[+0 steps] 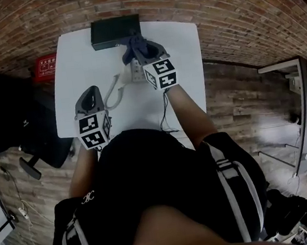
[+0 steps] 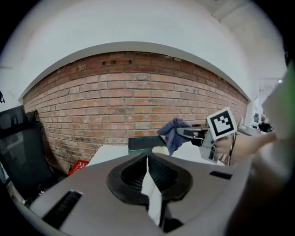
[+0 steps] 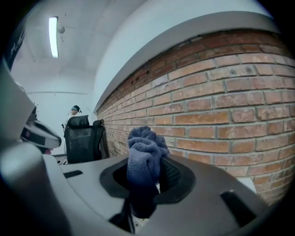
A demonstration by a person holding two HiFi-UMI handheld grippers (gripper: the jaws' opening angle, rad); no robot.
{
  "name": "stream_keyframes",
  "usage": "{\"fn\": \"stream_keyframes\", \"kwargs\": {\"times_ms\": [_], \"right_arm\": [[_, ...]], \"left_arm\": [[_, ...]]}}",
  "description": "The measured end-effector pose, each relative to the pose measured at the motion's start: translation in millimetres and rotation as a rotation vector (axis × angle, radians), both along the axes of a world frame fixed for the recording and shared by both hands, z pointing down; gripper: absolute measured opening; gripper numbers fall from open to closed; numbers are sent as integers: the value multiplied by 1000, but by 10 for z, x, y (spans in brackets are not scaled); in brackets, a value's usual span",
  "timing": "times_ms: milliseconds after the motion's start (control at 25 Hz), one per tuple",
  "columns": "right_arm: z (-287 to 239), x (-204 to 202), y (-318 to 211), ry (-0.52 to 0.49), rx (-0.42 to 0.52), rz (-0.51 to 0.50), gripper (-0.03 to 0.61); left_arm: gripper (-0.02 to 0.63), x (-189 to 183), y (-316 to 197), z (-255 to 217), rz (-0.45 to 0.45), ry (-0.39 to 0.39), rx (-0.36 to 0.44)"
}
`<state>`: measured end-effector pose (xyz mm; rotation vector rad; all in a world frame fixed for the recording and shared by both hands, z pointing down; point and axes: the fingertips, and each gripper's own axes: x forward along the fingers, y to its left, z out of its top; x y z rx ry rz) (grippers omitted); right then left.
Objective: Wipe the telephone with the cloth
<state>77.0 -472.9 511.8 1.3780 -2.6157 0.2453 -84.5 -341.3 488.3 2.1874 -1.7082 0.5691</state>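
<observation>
Beneath right tool point(image 1: 141, 48)'s cloth point(image 1: 134, 51) lies the telephone point(image 1: 135, 71); left tool point(image 1: 97, 96) grips handset point(image 2: 153, 198).

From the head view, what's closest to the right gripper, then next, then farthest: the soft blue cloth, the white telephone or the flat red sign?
1. Soft blue cloth, clamped in the right gripper.
2. White telephone, right beside it.
3. Flat red sign, far off left.

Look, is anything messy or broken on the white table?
Nothing stands out. The telephone sits on the table, the right tool grips the bunched blue cloth near it, and nothing looks spilled.
</observation>
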Motion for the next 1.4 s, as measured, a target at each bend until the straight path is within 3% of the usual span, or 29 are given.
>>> {"fn": "stream_keyframes", "kwargs": {"times_ms": [480, 640, 800, 1120, 1400], "right_arm": [[1069, -292, -690, 261, -239, -27, 69], [1289, -332, -667, 270, -304, -47, 69], [1303, -351, -583, 263, -326, -81, 69], [1393, -404, -191, 391, -316, -162, 67], [1508, -474, 324, 428, -339, -242, 67]], "left_arm": [[8, -371, -191, -70, -50, 10, 20], [8, -415, -210, -77, -66, 11, 22], [8, -391, -190, -50, -66, 14, 13], [8, -382, -169, 13, -85, 28, 6], [8, -333, -190, 74, -92, 63, -8]]}}
